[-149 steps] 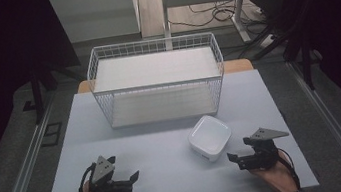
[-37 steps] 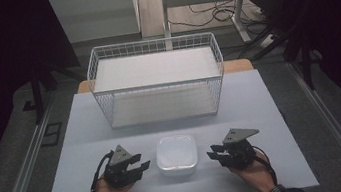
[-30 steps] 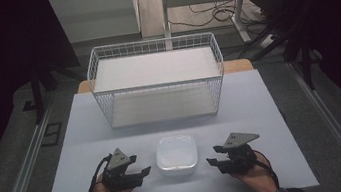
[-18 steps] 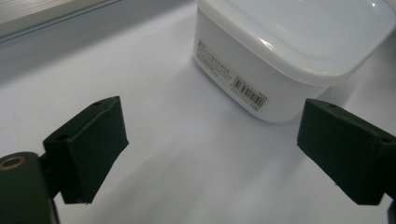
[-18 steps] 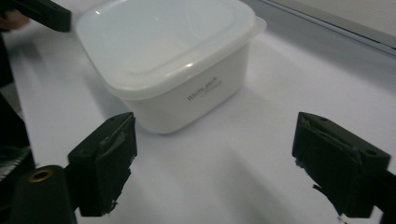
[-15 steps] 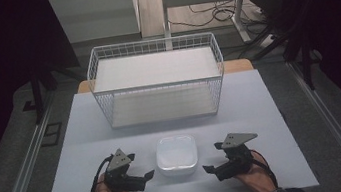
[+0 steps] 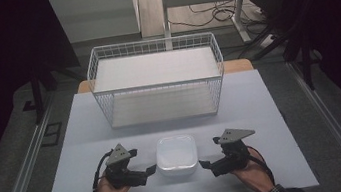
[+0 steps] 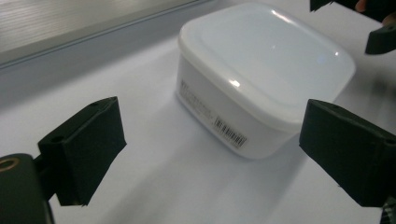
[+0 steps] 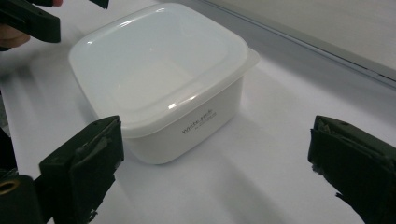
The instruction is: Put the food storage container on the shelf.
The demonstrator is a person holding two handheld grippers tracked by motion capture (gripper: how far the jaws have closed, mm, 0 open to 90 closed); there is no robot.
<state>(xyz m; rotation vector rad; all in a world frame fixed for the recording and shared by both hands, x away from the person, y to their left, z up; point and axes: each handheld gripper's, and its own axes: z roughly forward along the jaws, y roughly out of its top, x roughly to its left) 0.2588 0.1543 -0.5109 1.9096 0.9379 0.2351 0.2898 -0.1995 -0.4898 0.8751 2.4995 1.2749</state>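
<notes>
A white, square plastic container with rounded corners and a closed, glossy lid (image 7: 176,153) is sitting on the pale grey table (image 7: 261,108), near its front edge, directly between the two grippers and well in front of the white wire basket (image 7: 156,78). Its lid is overhanging the walls slightly and catching soft glints of light. In the left gripper view a small barcode label is showing low on one side wall (image 8: 231,133); in the right gripper view dark printed lettering is showing on another wall (image 9: 201,122).

The left gripper (image 7: 149,170) is lying just beside the container's left side, its jaws having just been opening, now spread wide and gripping nothing. The right gripper (image 7: 203,164) is lying just beside its right side, its jaws likewise having just been opening, wide apart and empty.
</notes>
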